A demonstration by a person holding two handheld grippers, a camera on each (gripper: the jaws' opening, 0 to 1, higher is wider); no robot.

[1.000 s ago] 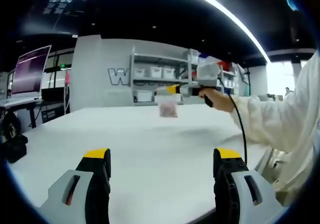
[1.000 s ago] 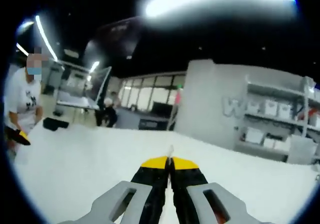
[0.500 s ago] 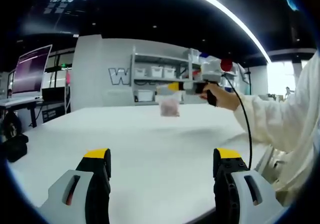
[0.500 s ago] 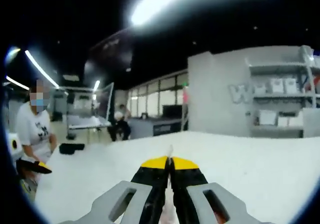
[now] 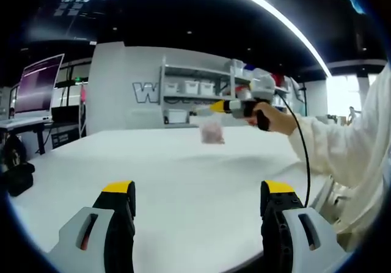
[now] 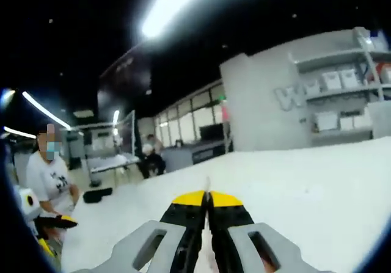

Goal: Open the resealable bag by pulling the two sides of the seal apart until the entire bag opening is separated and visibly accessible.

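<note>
- One broad white surface (image 5: 183, 175), smooth and matte, spreads under both hand-held grippers
- One grey wall (image 5: 122, 90) with large pale lettering stands behind it, beside one metal shelf rack (image 5: 195, 96) holding several white boxes
- One person's white sleeve (image 5: 348, 151) reaches in from the right of the left gripper view
- Two hand-held grippers, both grey-bodied with black jaws and yellow tips: the left hand-held gripper (image 5: 198, 190) sits low over the surface with its jaws spread wide and nothing between them
- The right hand-held gripper (image 6: 208, 198) has its jaws pressed together on a thin edge of the bag; in the left gripper view it is raised above the far part of the surface
- One resealable bag (image 5: 212, 132), small, translucent and pinkish, hangs just below the right hand-held gripper's tips, clear of the surface and well apart from the left hand-held gripper
</note>
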